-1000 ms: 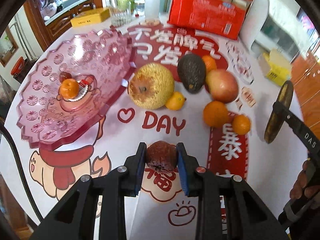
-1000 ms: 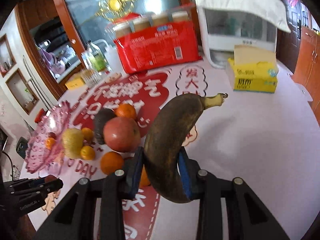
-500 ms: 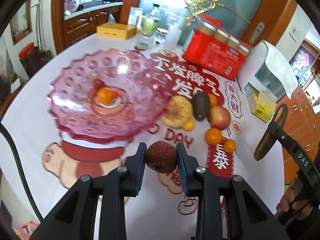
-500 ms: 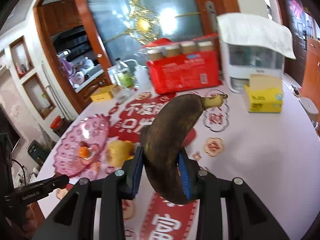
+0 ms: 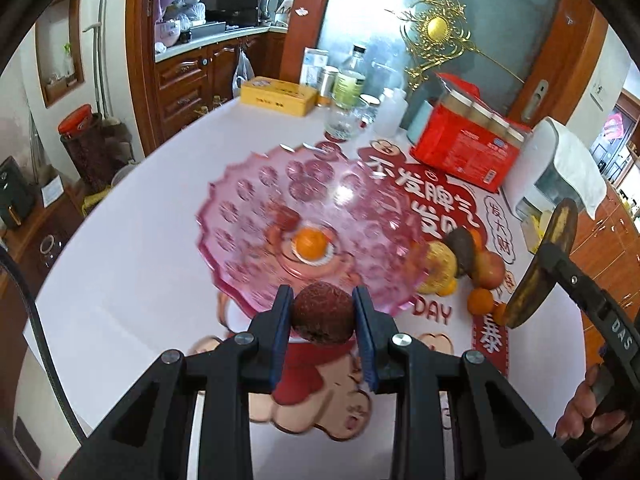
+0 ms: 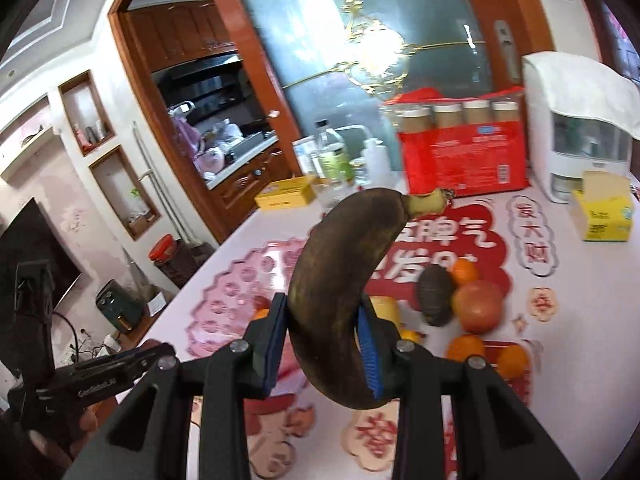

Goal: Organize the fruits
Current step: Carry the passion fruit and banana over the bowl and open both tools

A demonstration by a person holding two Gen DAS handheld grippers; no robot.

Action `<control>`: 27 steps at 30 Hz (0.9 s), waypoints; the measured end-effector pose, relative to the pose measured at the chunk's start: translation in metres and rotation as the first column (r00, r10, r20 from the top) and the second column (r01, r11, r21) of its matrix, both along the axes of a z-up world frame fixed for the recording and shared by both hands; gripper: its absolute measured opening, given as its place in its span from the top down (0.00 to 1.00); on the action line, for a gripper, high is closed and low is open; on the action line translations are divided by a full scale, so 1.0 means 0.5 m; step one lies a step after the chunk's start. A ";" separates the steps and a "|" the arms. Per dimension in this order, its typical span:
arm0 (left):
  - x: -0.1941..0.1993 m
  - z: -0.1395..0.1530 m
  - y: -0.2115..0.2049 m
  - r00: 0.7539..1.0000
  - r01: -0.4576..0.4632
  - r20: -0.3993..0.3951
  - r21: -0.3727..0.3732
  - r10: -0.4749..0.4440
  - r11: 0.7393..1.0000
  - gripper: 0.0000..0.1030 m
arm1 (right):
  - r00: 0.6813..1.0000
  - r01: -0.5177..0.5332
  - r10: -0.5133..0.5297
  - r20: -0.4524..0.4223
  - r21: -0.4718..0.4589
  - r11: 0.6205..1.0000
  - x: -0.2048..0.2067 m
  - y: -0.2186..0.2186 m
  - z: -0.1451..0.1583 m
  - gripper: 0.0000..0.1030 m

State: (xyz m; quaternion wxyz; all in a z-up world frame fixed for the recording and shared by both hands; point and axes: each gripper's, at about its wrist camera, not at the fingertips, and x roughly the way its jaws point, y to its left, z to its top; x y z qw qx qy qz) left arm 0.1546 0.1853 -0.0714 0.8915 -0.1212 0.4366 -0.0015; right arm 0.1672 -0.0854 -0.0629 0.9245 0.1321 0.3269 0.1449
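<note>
Two fruits are in the air at once, and both have travelled from the near side of the white round table [image 5: 132, 264] toward the pink scalloped glass fruit plate [image 5: 256, 200]. A second ago the left gripper [image 5: 322, 312] sat low over the printed tablecloth with the plate off to its left; now the plate's near rim lies directly beyond its fingertips. Its blue-padded fingers are clamped on the dark red, rough-skinned round fruit [image 5: 322, 312], which I judge hangs just short of that rim.

The right gripper [image 6: 322, 344] is closed across the middle of the overripe, almost black banana [image 6: 340, 292], stem end up. It has swung the same way: the plate now shows behind the banana, where earlier only the loose fruit pile did.

On the plate's raised centre sit a small orange tangerine [image 5: 311, 243] and what looks like a small dark red fruit [image 5: 286, 218] beside it, though motion blur makes that one uncertain. Near the table's right edge the rest wait: a dark green avocado [image 6: 435, 294], a red apple [image 6: 478, 306], and several oranges. Both carries look close to release.
</note>
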 end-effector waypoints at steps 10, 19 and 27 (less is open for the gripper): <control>0.071 -0.015 0.085 0.998 0.066 -0.016 0.059 -0.065 0.996 0.72 | 0.999 -0.024 0.026 -0.032 0.058 0.998 0.039 0.138 -0.031 0.67; 0.143 -0.073 0.104 0.983 0.180 -0.058 0.062 -0.176 0.982 0.72 | 0.993 0.038 -0.028 -0.116 0.086 0.996 0.090 0.210 -0.093 0.67; 0.179 -0.124 0.099 0.968 0.224 -0.139 0.081 -0.211 0.971 0.61 | 0.978 0.088 -0.068 -0.196 0.096 0.992 0.119 0.236 -0.144 0.66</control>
